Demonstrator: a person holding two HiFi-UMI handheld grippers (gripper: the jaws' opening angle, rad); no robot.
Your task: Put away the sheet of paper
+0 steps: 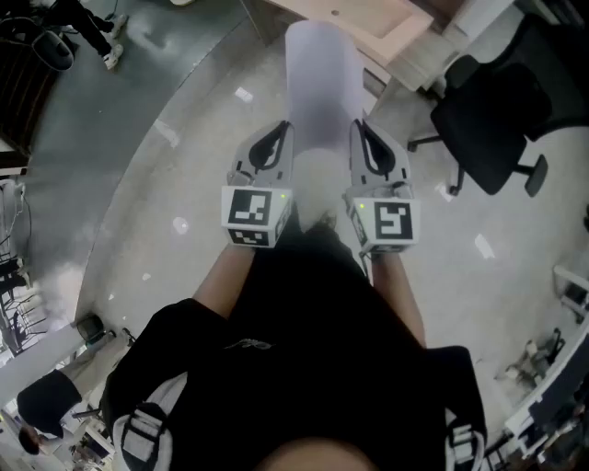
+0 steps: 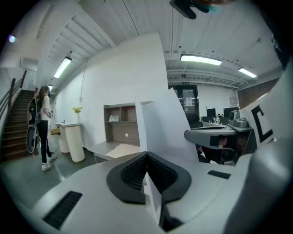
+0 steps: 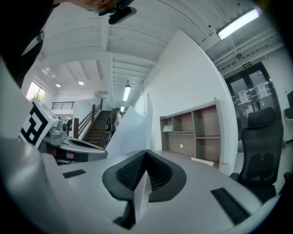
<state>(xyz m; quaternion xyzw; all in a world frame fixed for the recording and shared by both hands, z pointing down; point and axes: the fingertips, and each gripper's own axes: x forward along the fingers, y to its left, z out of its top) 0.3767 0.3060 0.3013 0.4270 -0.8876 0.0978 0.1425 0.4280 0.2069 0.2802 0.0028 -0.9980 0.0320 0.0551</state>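
Left claw (image 2: 146,157) is clamped shut on the sheet of paper (image 1: 322,83), pinching it by its left side. The right claw (image 3: 145,157) is shut on the opposite side, so the sheet hangs in the air between them, out in front of the person and well above the floor (image 1: 184,166). Judged step: mid-carry, paper secured, not yet put away. No destination is settled from these views. A light wood table (image 1: 368,23) lies ahead in the head view, and an open shelf unit (image 3: 197,132) shows in the right gripper view; either is a candidate. The next move likely calls for walking the sheet to the storage spot with both claws kept level and at a constant spacing. Pulling apart risks a tear at the pinch points, and closing in would buckle it. Then lay it flat and release both sides together. Paper is thin, white and matte, a flat rectangle that stands up stiffly from the pinch and bows slightly, reading as a tall pale strip from above. Expect it to flex and flutter if moved fast. Pads (image 2: 135,171) are black, finely ribbed and rubbery-looking, set in smooth grey moulded shells. Floor is pale, polished and glossy with light spots. A black office chair (image 1: 488,120) on a star base sits off to the right, clear of the path.
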